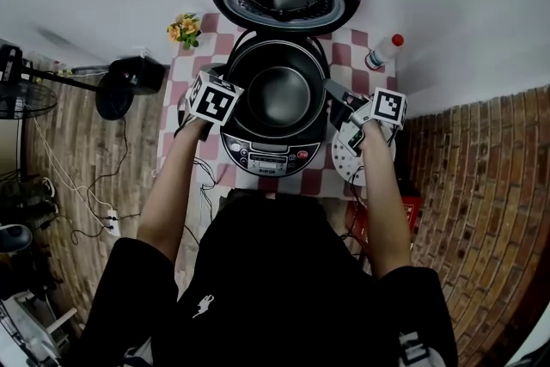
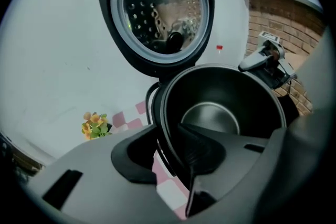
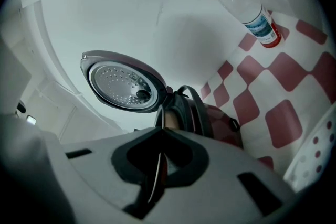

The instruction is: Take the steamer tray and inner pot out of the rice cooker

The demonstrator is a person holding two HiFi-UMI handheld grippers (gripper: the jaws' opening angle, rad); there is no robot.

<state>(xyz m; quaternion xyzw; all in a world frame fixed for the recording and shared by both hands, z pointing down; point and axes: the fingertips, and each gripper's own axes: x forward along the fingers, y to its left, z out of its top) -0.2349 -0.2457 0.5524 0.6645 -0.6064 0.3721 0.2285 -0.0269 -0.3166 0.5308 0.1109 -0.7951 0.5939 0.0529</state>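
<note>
Judging by how things lie, the task is about half done; the white perforated round steamer tray (image 1: 342, 159) already lies out on the red-and-white checked tabletop (image 1: 339, 56), by its right edge near the front corner, just beside the maroon-lidded rice cooker (image 1: 273, 157); its lid stands open. The black round metal inner pot (image 1: 284, 94) sits in the cooker and has yet to be lifted out. The left gripper (image 2: 176, 147) straddles the pot's left rim, jaws apart, with cloth showing between the outer jaw and the rim; the right gripper (image 3: 160, 165) has its jaws pinched together on the thin right rim.

The control panel carries print too small to read; the clear red-capped plastic bottle (image 3: 247, 8) at the far right corner has a blue label that cannot be read.
</note>
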